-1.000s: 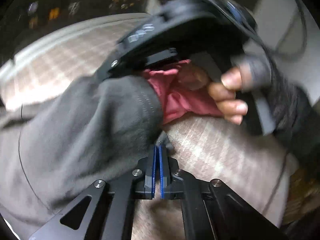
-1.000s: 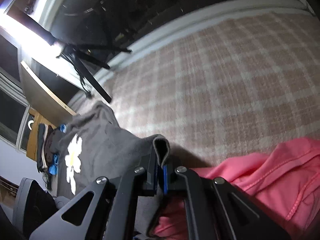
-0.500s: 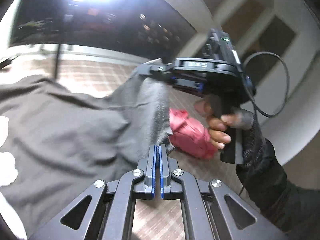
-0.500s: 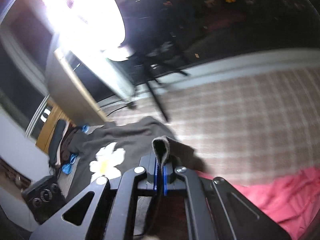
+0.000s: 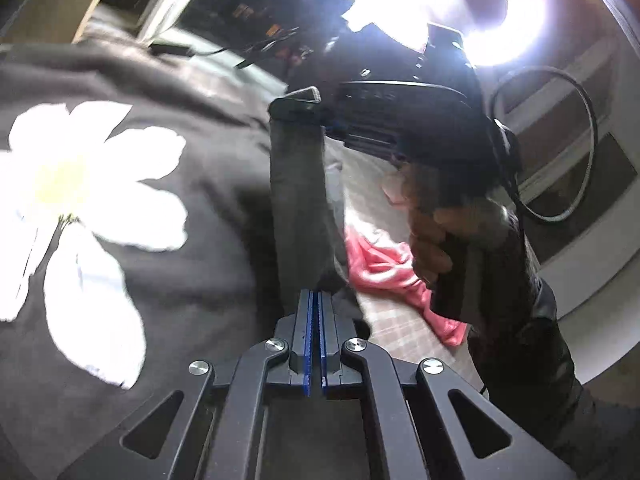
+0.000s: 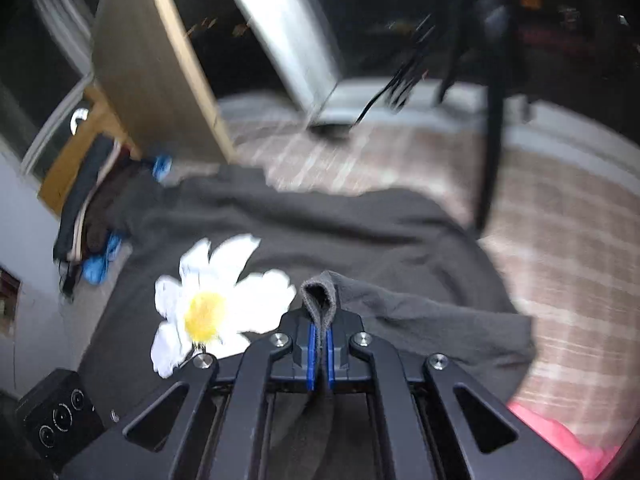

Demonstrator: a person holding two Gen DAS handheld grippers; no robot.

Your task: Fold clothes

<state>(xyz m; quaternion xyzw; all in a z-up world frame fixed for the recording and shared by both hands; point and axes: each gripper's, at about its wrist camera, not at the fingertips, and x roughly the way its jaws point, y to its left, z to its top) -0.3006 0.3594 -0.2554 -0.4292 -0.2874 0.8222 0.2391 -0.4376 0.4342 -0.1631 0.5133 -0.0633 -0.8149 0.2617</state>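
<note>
This is looking like a bedroom in a home. A beige plaid bedspread (image 6: 560, 240) is covering the bed, with a wooden headboard panel (image 6: 148, 68) standing behind and clothes piling on a wooden shelf (image 6: 86, 200).

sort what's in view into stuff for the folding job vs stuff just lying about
In the job:
grey daisy-print garment
left gripper, shut on its edge
right gripper, shut on its edge

Lying about:
pink garment
clothes pile
black speaker
</note>
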